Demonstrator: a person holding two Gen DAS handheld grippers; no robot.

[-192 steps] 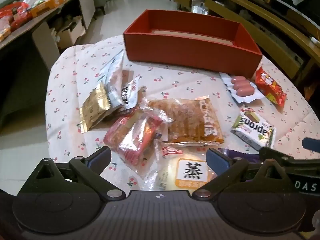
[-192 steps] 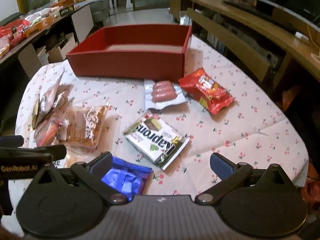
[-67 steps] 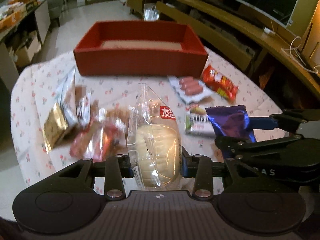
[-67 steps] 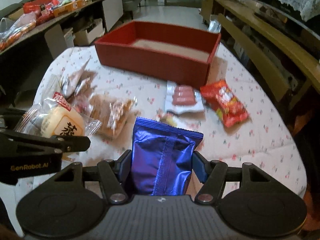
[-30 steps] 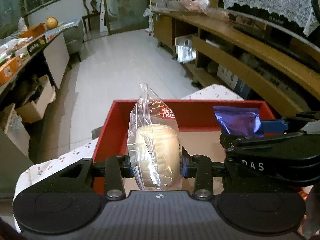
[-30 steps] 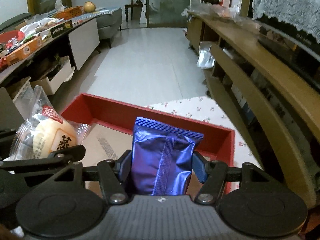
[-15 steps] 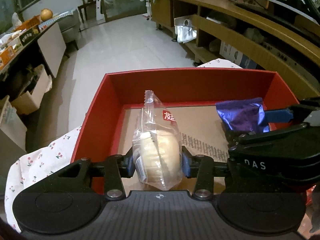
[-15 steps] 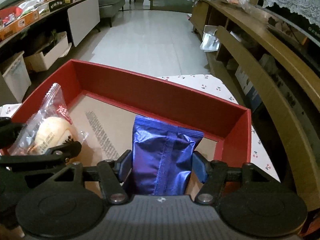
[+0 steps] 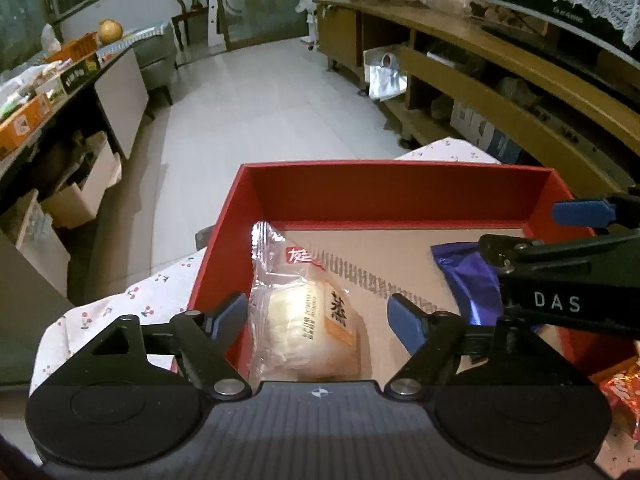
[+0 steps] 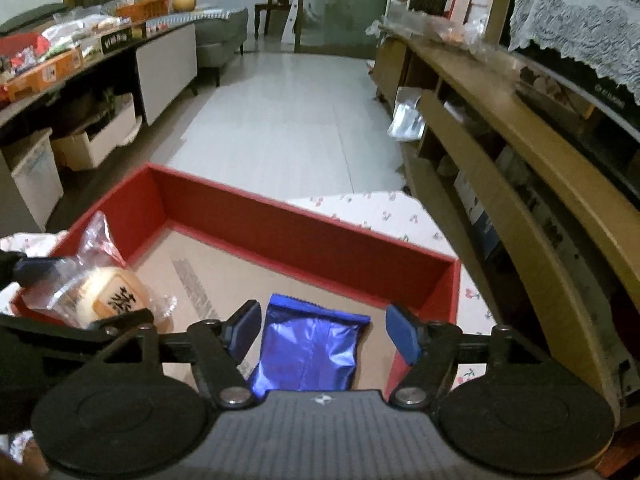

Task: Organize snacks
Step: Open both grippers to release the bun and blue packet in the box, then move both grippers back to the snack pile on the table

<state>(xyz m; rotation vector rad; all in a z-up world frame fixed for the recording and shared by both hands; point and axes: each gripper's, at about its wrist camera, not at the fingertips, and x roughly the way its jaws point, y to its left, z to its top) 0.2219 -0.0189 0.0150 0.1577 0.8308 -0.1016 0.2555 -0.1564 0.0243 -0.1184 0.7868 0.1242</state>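
Releasing cleanly is the step in hand — both packets sit over the cardboard floor of the shallow red rectangular box [image 9: 400, 196], and each pair of jaws is opening.

The left gripper [image 9: 318, 314] has its blue pads spread to either side of the clear plastic packet holding a pale round bun [image 9: 304, 320]; the left pad is close against the wrapper and may still brush it, the right pad stands clear. The packet leans toward the box's wall at 9 o'clock. The right gripper [image 10: 322, 334] is likewise parted around the glossy blue foil snack packet [image 10: 310, 354], which lies inside the box toward 4 o'clock, near the right wall; neither pad appears to press it.

To do this well, I judge the jaws should finish opening fully before either hand lifts — a crinkly wrapper can cling to a pad and get dragged out. Lifting straight back along the fingers, not sideways, should keep the bun packet from tipping over the low wall. A red patterned wrapper [image 9: 624, 400] lies outside the box at 4 o'clock on the cherry-print tablecloth [image 9: 132, 304], so more snacks evidently remain.
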